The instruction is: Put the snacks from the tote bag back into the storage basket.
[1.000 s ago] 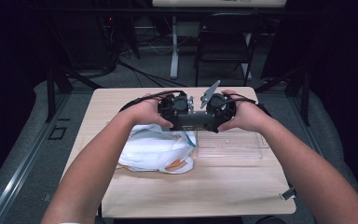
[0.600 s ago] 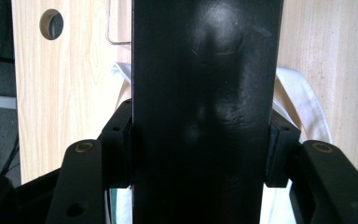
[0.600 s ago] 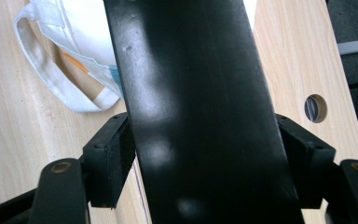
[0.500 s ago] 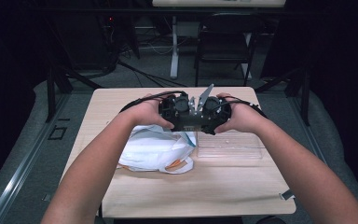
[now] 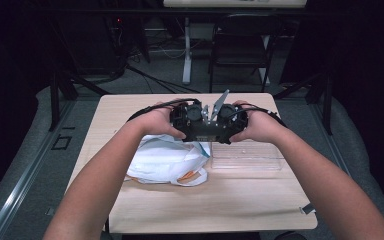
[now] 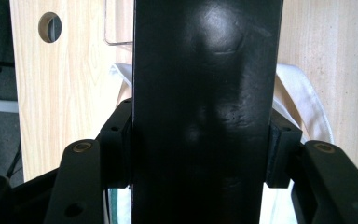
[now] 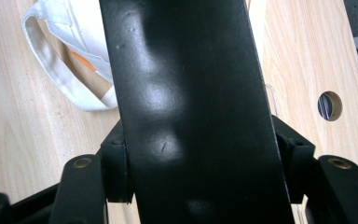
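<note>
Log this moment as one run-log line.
left gripper: shut on black slab | right gripper: jaws just closing on slab | white bag: on table

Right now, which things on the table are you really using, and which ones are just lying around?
In use:
- black bar, clamped across both grippers
- left gripper, shut on it
- right gripper, its jaws have just been closing onto it

Just lying about:
- white cloth bag
- clear plastic box
- wooden table underneath

The flat bar (image 6: 205,112) clamped between both grippers is glossy black. The desk (image 5: 130,107) is pale wood with a fine grain. The cloth bag (image 5: 162,160) near its left edge is white with orange showing inside. The box (image 5: 247,162) beside it is clear.
</note>
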Action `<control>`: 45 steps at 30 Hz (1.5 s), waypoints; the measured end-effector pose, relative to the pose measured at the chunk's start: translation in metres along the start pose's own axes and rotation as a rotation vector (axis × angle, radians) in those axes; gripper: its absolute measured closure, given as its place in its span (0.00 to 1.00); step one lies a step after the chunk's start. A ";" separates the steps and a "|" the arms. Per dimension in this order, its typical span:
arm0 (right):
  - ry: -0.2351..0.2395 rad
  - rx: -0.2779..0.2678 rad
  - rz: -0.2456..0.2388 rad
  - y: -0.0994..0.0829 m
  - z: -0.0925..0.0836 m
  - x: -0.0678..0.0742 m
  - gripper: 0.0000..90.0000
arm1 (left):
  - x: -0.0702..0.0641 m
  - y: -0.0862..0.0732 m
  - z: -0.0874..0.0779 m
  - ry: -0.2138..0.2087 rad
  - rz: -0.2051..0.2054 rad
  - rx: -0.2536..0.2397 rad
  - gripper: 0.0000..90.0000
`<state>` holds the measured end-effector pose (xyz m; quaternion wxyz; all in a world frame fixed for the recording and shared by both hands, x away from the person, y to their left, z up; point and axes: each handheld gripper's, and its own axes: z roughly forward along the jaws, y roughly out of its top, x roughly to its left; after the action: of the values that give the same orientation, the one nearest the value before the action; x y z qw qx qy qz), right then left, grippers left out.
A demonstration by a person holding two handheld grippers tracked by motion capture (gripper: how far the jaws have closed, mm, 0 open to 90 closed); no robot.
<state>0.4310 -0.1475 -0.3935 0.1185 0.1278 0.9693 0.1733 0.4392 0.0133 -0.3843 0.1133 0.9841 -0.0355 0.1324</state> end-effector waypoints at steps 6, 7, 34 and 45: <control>-0.013 -0.025 -0.004 -0.002 0.000 0.000 0.43 | 0.002 -0.004 -0.003 -0.009 -0.014 -0.026 0.43; -0.011 -0.027 -0.003 -0.003 0.001 0.001 0.43 | 0.002 -0.004 -0.003 -0.011 -0.016 -0.025 0.43; -0.024 -0.059 0.003 -0.009 -0.002 -0.004 0.48 | 0.007 -0.019 -0.018 0.026 -0.098 -0.055 0.39; -0.045 -0.068 0.008 -0.015 -0.009 -0.011 0.48 | 0.009 -0.039 -0.025 0.043 -0.141 -0.038 0.39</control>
<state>0.4359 -0.1675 -0.3884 0.1436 0.1315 0.9595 0.2037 0.4456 0.0570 -0.3667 0.1415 0.9787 0.0337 0.1445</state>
